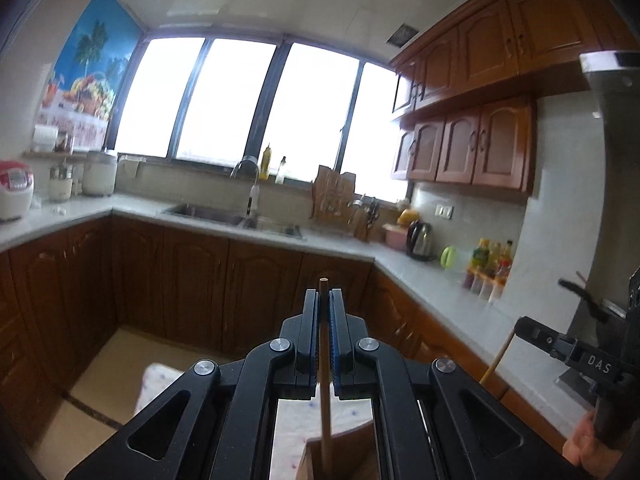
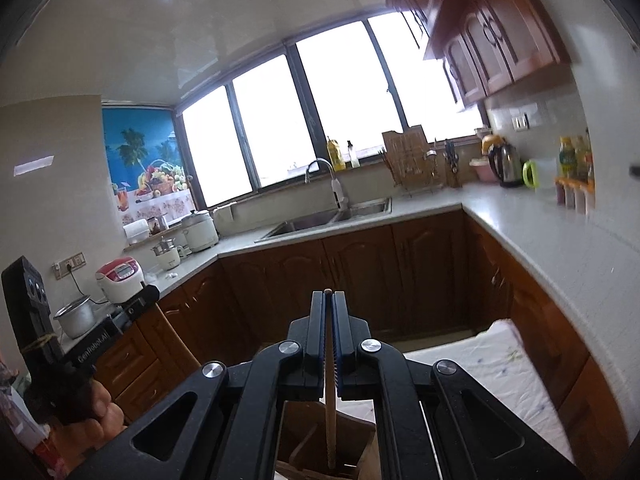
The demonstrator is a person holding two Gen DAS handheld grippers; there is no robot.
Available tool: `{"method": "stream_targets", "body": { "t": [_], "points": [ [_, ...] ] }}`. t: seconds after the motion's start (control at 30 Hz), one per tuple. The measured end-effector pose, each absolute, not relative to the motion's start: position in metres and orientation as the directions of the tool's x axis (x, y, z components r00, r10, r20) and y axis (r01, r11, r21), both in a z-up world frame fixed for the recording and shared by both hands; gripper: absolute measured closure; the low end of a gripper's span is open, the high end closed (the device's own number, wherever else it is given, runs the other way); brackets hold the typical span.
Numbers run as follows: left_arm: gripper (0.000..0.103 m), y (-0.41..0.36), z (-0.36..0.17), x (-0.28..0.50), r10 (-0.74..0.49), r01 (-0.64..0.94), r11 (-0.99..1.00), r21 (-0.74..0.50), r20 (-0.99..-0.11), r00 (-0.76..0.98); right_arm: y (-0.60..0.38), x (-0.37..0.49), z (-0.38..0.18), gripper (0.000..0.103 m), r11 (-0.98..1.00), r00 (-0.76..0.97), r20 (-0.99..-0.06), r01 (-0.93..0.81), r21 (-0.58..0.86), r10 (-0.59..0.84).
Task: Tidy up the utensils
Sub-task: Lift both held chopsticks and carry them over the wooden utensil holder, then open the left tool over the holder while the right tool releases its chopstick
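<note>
My left gripper is shut on a thin wooden chopstick that stands upright, its top just above the fingertips, its lower end in a brown box below. My right gripper is shut on a second chopstick, also upright, its lower end in a brown container with other sticks. The right gripper also shows at the right edge of the left wrist view, holding its stick. The left gripper shows at the left edge of the right wrist view.
A white patterned cloth covers the surface under the box. A U-shaped kitchen counter runs around the room with a sink, rice cooker, kettle and bottles. Brown cabinets stand below and above.
</note>
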State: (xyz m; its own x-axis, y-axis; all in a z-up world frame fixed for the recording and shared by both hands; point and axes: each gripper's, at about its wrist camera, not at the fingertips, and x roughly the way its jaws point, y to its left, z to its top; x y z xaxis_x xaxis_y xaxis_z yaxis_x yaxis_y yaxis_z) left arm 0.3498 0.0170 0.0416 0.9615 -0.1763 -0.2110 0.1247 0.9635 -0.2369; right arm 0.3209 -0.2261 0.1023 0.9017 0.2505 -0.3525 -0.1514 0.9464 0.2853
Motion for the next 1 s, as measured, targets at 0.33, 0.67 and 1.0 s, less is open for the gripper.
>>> {"method": "stream_targets", "body": {
  "t": [0.33,0.67,1.0],
  "points": [
    [0.100,0.011,-0.019,0.400,-0.170,0.077,0.956,-0.284,-0.319,0.932,-0.243,0.331,0.047,0.101,0.929,0.890,-0.389,-0.091,0.360,0.238],
    [0.098,0.015,0.004,0.395,-0.157,0.072,0.964,-0.257,-0.326,0.932,-0.242,0.338,0.031,0.103,0.925,0.858,-0.450,-0.074,0.372,0.249],
    [0.060,0.020,0.014,0.376,-0.131,0.049,0.968,-0.246,-0.327,0.936,-0.251,0.340,0.032,0.096,0.908,0.840,-0.471,-0.058,0.414,0.268]
  ]
}}
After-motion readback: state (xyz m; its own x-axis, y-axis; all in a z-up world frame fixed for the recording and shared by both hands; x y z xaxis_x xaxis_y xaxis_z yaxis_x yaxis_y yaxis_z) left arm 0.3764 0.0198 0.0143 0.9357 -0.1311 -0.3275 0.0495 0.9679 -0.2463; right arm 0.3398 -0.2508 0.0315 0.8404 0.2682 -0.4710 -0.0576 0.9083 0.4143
